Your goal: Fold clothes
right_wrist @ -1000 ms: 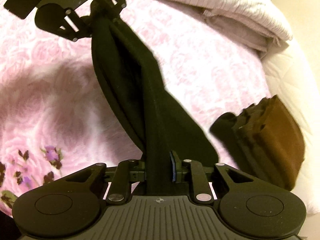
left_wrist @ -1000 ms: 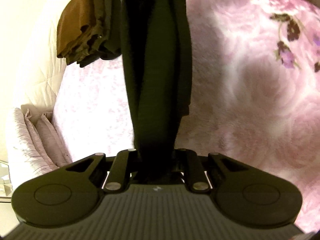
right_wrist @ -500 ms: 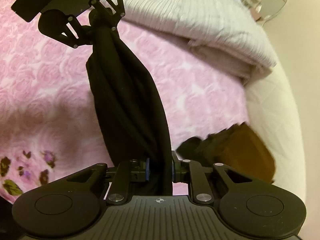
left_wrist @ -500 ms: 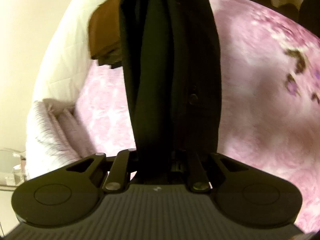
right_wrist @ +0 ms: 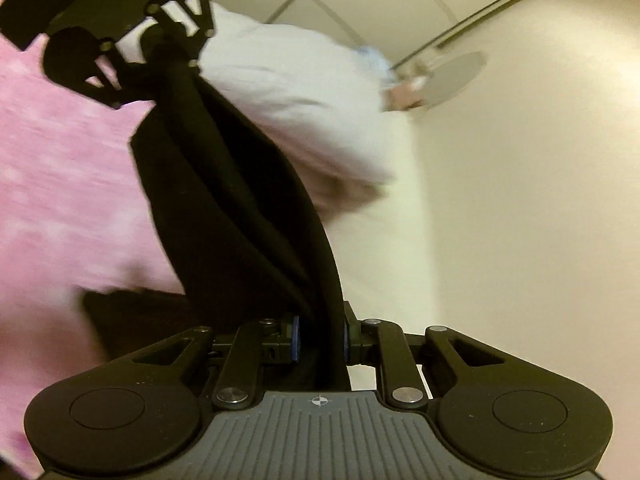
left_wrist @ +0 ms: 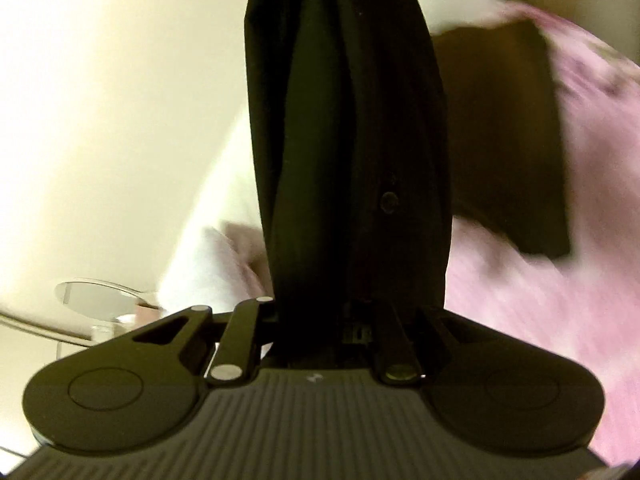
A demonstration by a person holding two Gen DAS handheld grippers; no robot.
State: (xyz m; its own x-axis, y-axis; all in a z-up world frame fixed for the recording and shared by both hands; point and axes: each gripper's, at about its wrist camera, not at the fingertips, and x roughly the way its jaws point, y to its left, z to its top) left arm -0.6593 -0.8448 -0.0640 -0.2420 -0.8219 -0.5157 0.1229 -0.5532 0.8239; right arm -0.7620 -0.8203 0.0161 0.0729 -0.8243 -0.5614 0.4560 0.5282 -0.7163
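Nearest in the right wrist view, the right claw (right_wrist: 319, 344) is pinched on a gathered end of the black garment (right_wrist: 240, 216), the cloth squeezed between its blue-edged pads (right_wrist: 295, 340). From there the garment runs up and away to the left as a thick bunched band, off the bed, to the left claw (right_wrist: 168, 46), which grips its other end near the top left of that view.

In the left wrist view the left claw (left_wrist: 320, 312) is likewise clamped on the black garment (left_wrist: 344, 128); the fabric fills the gap between its fingers and rises straight up the middle of the picture, with a small round button (left_wrist: 388, 201) showing on one fold.

Beyond the garment lies a folded brown garment (left_wrist: 500, 136) on the pink bedspread (left_wrist: 560, 312), blurred. Farther off are white pillows (right_wrist: 288, 92) at the bed's edge, then a round glass side table (left_wrist: 96, 294) and the cream wall (right_wrist: 540, 200).
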